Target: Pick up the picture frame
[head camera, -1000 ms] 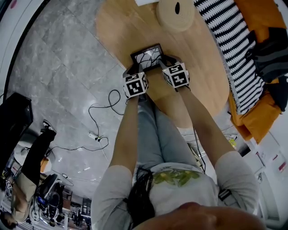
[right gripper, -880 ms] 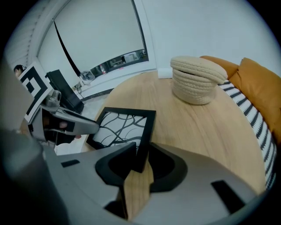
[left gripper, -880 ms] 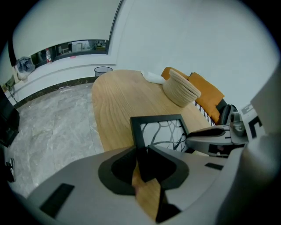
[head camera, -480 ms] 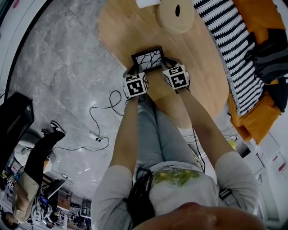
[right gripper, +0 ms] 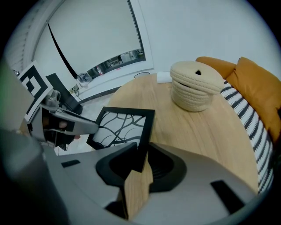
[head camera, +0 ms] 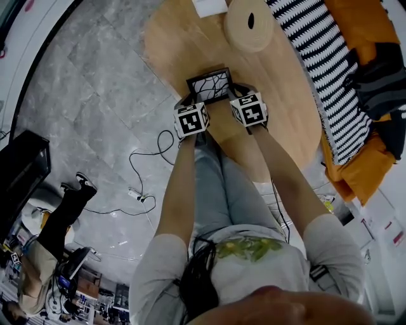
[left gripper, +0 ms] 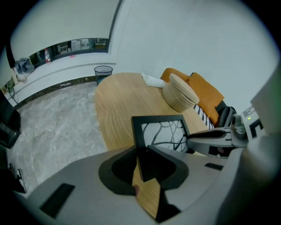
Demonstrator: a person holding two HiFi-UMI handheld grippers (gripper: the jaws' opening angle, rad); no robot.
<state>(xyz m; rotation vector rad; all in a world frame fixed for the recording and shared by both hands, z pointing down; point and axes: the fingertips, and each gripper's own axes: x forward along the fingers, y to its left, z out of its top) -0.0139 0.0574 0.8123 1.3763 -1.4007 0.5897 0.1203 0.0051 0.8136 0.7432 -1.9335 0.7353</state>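
A black picture frame (head camera: 209, 84) with a white print of black curved lines is near the front edge of the oval wooden table (head camera: 279, 95). My left gripper (head camera: 189, 98) is shut on its left side, which sits between the jaws in the left gripper view (left gripper: 142, 151). My right gripper (head camera: 238, 92) is shut on the right side, with that edge between its jaws (right gripper: 141, 154). The frame (left gripper: 160, 129) looks tilted up from the tabletop, face toward me. Its lower part (right gripper: 125, 125) is hidden behind the gripper bodies.
A woven lidded basket (head camera: 249, 24) stands further back on the table, with a white sheet (head camera: 209, 6) behind it. A black-and-white striped cushion (head camera: 323, 57) and orange cushions (head camera: 368, 19) lie to the right. Cables (head camera: 143, 165) run over the grey floor, where a person (head camera: 51, 235) stands at the left.
Both grippers' jaws have closed in on the frame's sides, and the left side has risen a little. The person on the floor at the left has stepped.
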